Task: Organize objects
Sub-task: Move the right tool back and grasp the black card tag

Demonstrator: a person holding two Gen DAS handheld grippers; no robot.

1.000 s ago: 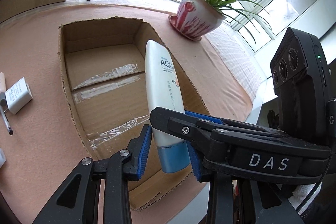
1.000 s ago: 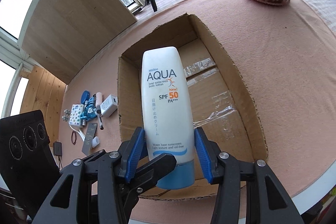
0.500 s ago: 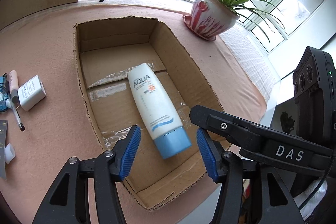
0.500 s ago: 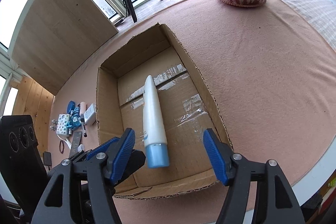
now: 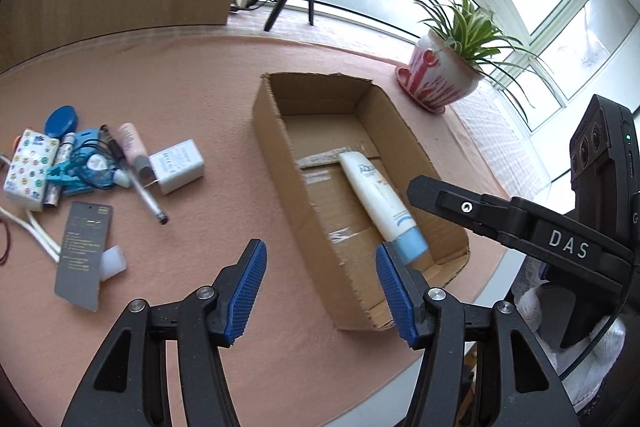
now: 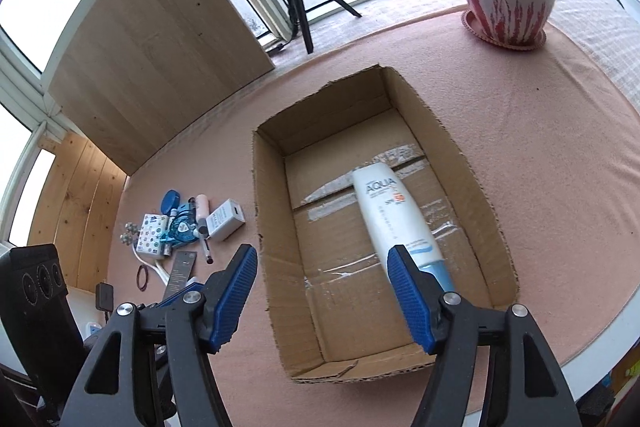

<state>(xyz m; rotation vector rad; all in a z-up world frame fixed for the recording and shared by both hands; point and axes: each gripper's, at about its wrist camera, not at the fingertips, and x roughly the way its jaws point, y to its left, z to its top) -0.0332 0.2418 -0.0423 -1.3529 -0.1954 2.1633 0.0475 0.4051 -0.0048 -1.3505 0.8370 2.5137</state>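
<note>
One sunscreen tube (image 6: pixel 394 215) lies flat inside one open cardboard box (image 6: pixel 276 211), cap toward the near wall. Two grippers, left gripper (image 5: pixel 320 289) and right gripper (image 6: pixel 322 291), hover with jaws wide apart, empty. One pile of small items (image 5: pixel 100 163) lies left of the box.

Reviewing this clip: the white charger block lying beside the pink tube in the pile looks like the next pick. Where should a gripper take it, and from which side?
Grip the charger block across its two long flat sides, coming down from above. It lies flat on the pink cloth with its right side free, but the pink tube and pen crowd its left edge, so that finger has little room. The left gripper, open and empty, looks nearer.
</note>
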